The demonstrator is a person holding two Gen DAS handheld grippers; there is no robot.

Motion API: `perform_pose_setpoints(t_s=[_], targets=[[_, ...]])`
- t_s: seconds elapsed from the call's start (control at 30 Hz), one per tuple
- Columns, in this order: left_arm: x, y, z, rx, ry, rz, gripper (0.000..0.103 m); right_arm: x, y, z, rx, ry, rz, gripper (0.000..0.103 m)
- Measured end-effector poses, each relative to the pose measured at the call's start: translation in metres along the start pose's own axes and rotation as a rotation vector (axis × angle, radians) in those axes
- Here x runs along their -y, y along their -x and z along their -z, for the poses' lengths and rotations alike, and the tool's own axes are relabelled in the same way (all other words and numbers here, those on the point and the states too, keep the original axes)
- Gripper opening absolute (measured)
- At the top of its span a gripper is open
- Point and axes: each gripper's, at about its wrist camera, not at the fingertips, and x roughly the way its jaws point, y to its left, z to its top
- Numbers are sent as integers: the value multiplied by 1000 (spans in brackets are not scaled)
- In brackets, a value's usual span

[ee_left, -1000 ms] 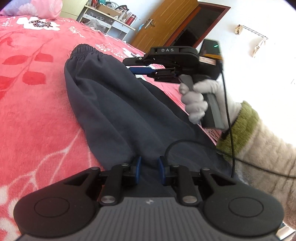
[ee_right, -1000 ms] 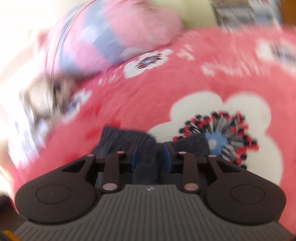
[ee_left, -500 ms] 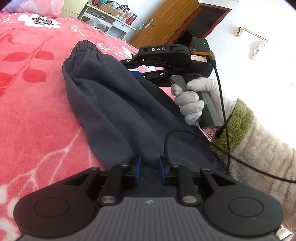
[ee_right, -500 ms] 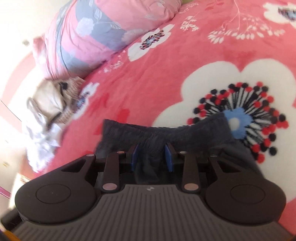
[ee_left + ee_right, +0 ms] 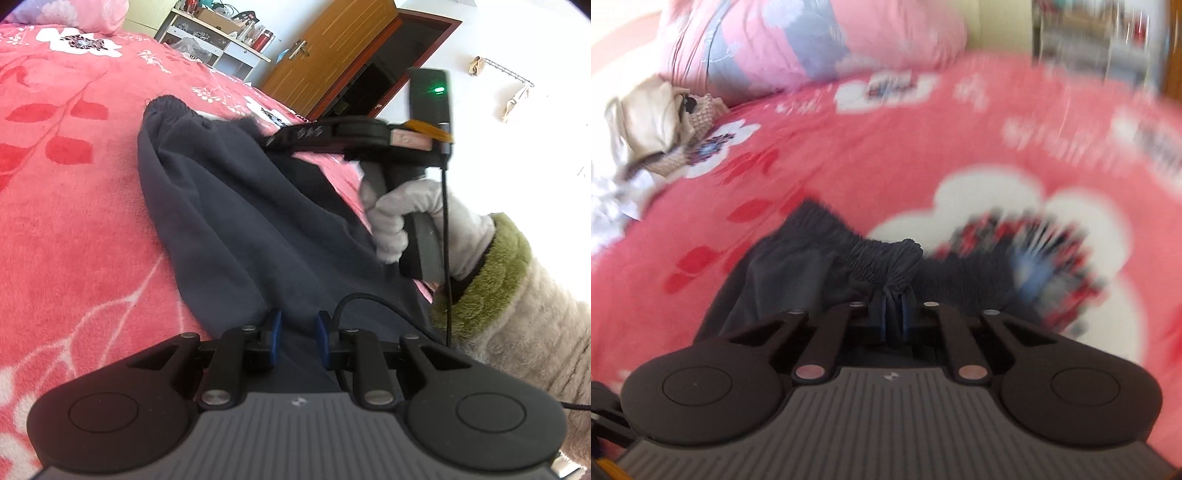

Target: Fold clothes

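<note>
The dark grey trousers (image 5: 236,221) are lying lengthwise on the pink flowered blanket (image 5: 74,229), soft and creased, their gathered elastic cuff (image 5: 166,107) pointing toward the far end of the bed. Near the camera, the left gripper (image 5: 297,338) is sitting with its blue pads narrowly apart over the cloth; whether they are pinching it is not clear. Further right, a white-gloved hand (image 5: 402,218) is holding the right gripper (image 5: 894,312), which is squeezing a bunched fold of the elastic edge (image 5: 886,254) between nearly shut pads. A pink and blue pillow (image 5: 798,40) is resting beyond. Half a second ago those pads were standing apart around flat cloth; now they have just closed, and the edge is puckering and lifting where it lay smooth.
</note>
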Motion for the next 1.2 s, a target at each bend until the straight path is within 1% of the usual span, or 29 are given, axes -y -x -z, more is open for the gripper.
perform_pose_setpoints(t_s=[0.07,0.17,0.23,0.27,0.33,0.37,0.43,0.47,0.57,0.63,0.7,0.73,0.77,0.8,0.87,0.9,0.93,0.97,1.03,1.07,1.13,1.17,1.2], targets=[[0,0,0,3,-1,9,29,-3,13,-6,63,70,98,5],[0,0,1,3,-7,9,30,5,9,-12,53,115,203,5],[0,-1,1,3,-6,9,30,10,-5,-9,21,159,271,5],[0,-2,1,3,-5,9,30,14,-13,-6,8,166,283,6],[0,-3,1,2,-2,10,30,21,-27,1,-5,169,255,8],[0,-3,2,2,-3,9,30,23,-31,2,8,177,249,9],[1,-2,2,2,-3,8,30,28,-32,2,30,175,250,19],[1,-2,3,2,-3,9,30,32,-27,-1,47,140,256,29],[1,2,4,1,-1,10,30,59,6,-13,151,-31,208,36],[0,2,3,0,0,10,30,71,32,-17,222,-115,209,36],[0,2,3,0,2,11,30,75,55,-21,253,-115,208,36],[-1,1,2,0,3,12,30,74,65,-21,263,-109,187,36],[0,2,2,0,3,12,30,72,72,-19,261,-107,146,34],[0,2,2,0,3,12,30,70,75,-18,240,-111,94,32],[1,3,3,0,4,12,30,65,67,-11,152,-112,-17,30],[1,4,4,0,5,12,30,62,58,-6,93,-106,-57,28],[1,4,4,1,6,14,30,59,46,1,35,-100,-63,28],[1,4,3,1,10,16,30,61,33,7,-19,-106,-25,27],[-3,4,2,1,27,29,31,76,8,16,-101,-145,120,23],[-5,4,1,2,38,39,32,88,7,17,-102,-193,194,25],[-7,6,0,9,54,48,34,110,34,15,-14,-317,245,24],[-8,6,-1,15,60,50,36,116,58,15,38,-372,246,24],[-7,8,-1,27,58,42,37,117,84,15,70,-397,247,24]])
